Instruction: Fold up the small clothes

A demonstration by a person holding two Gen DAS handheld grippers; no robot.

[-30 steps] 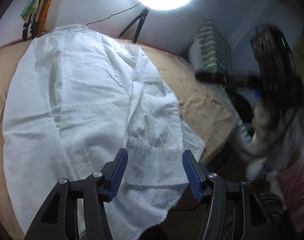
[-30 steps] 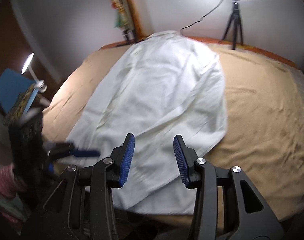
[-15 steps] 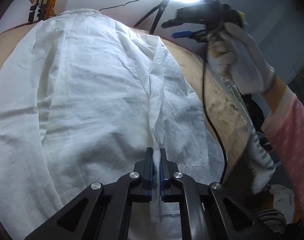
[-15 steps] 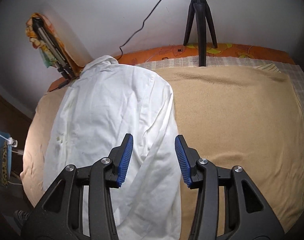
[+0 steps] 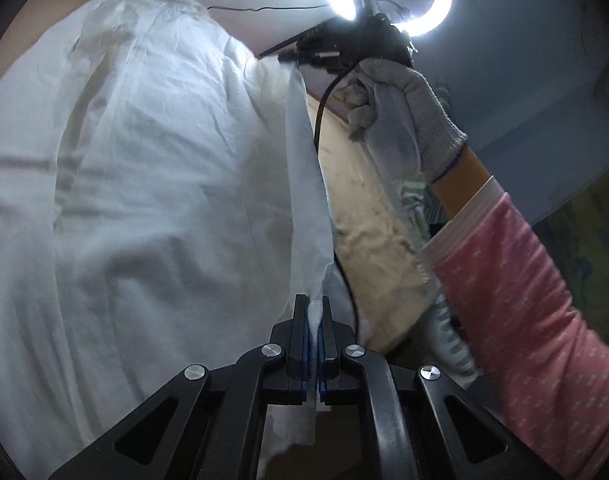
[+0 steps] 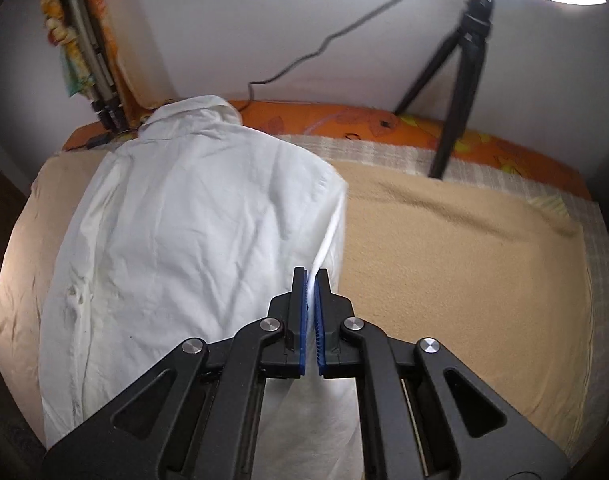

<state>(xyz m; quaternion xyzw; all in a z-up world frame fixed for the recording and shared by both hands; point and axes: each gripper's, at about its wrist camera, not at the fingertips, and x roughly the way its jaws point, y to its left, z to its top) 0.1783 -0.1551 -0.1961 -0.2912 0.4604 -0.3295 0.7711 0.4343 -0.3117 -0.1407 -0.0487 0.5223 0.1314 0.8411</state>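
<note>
The ring light point(image 5: 388, 0) glares white at the top of both views and washes out the wall beside it. Below it the white shirt point(image 6: 192, 216) is bright; the tripod point(image 6: 460, 72) is motion-blurred, and the corners are dark and bent.

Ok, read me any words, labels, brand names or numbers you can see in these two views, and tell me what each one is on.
No readable text in either view.
White shirt: plain, no label or print showing.
Orange bedsheet edge: a flower and leaf pattern only, no lettering.
Pink sleeve: small white marks, a pattern rather than letters.
Tripod: blurred, no marking legible.
</note>
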